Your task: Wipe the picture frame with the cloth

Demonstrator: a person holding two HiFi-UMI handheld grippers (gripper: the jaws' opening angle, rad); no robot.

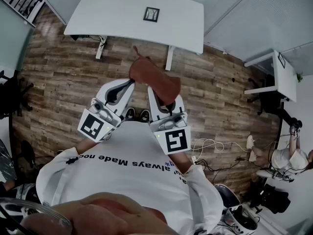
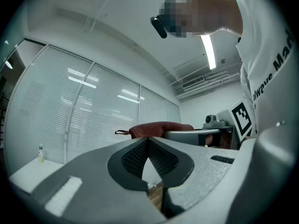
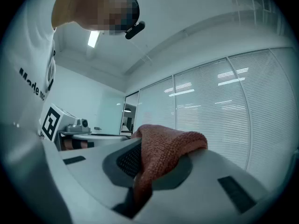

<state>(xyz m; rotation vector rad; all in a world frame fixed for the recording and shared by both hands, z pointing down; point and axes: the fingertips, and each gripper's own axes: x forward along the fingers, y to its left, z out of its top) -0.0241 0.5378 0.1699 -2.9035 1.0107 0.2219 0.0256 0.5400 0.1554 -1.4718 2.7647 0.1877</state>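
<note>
A small dark picture frame (image 1: 151, 14) lies on the white table (image 1: 112, 18) at the far side of the room. A rust-red cloth (image 1: 155, 78) is clamped in my right gripper (image 1: 161, 93), draped over its jaws; in the right gripper view the cloth (image 3: 161, 155) hangs between the pads. My left gripper (image 1: 122, 88) is held beside it, jaws shut with nothing between them, its tips meeting (image 2: 148, 141). Both grippers are raised in front of the person's chest, well short of the table. The cloth (image 2: 159, 129) also shows beyond the left jaws.
Wood floor (image 1: 68, 82) lies between the person and the table. A second white desk (image 1: 283, 75) stands at right, with a seated person (image 1: 288, 160) and cables (image 1: 215, 151) on the floor nearby. Dark chairs (image 1: 12, 94) are at left.
</note>
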